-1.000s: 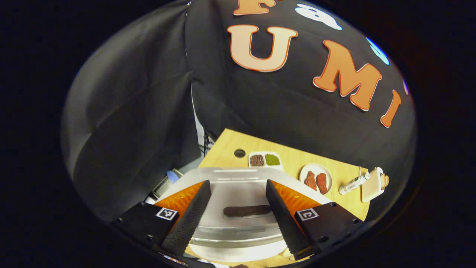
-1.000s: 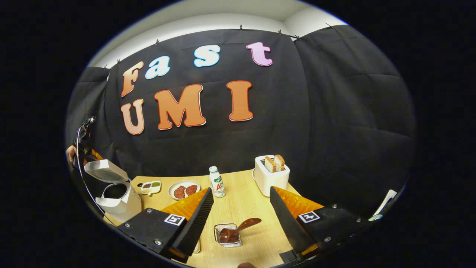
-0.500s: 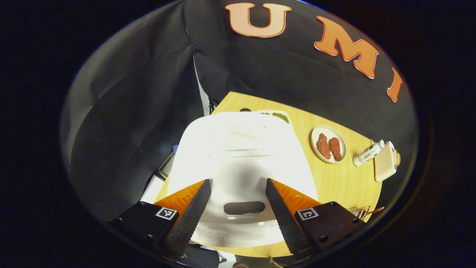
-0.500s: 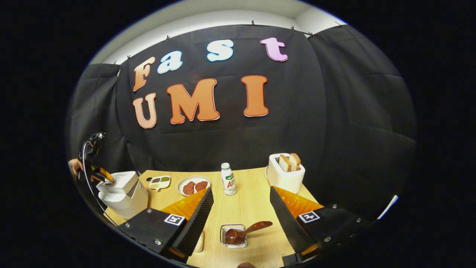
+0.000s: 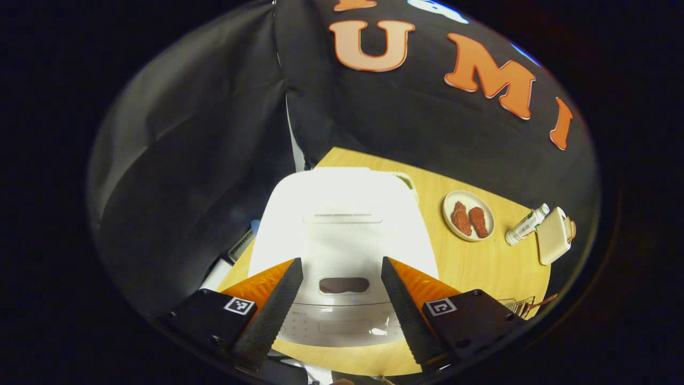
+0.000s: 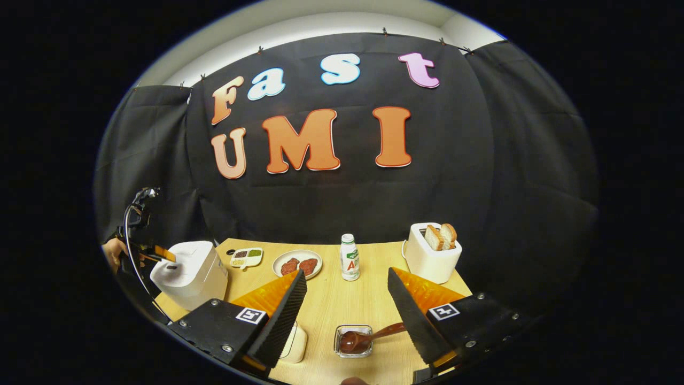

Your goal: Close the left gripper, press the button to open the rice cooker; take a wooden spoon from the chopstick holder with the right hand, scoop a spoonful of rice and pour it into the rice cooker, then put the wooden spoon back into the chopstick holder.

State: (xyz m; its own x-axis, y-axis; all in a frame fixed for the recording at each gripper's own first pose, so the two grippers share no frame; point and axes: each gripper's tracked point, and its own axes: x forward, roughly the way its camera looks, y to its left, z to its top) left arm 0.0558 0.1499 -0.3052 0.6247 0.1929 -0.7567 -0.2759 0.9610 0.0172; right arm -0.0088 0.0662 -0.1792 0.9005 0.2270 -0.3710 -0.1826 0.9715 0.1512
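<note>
- Left gripper (image 5: 341, 260): jaws wide open and holding nothing. It hangs over the front of the rice cooker (image 5: 342, 214).
- The cooker lid is down. The button (image 5: 344, 285) is the dark oval recess you see between the jaws, just above the control panel.
- The task wants the jaws closed before you press, and that isn't done yet. Closed tips should give you one blunt point to push with.
- The cooker is a smooth, glossy white plastic shell with rounded corners. It looks bulky enough to stay put under a straight-down push. An angled push could skid it on the counter (image 6: 331, 305).
- The lid probably springs up once it's released, so keep the gripper clear of its swing.
- Right gripper (image 6: 346, 271): jaws open and empty, low over the counter's near edge.
- The wooden spoon (image 6: 380, 333) lies tilted in the chopstick holder (image 6: 337, 342), bowl down and handle sticking out towards the right finger.
- The spoon looks dark, polished, stiff and light. Grip it mid-handle, across the narrow part. The finish may be slick, so clamp firmly or it could roll once it's loaded.
- The holder is small and see-through and looks light, so lift the spoon straight out or you may drag the holder along.
- I can't tell which container holds the rice.
- The bottle (image 6: 349, 258) and toaster (image 6: 430, 256) are well apart from your path.
</note>
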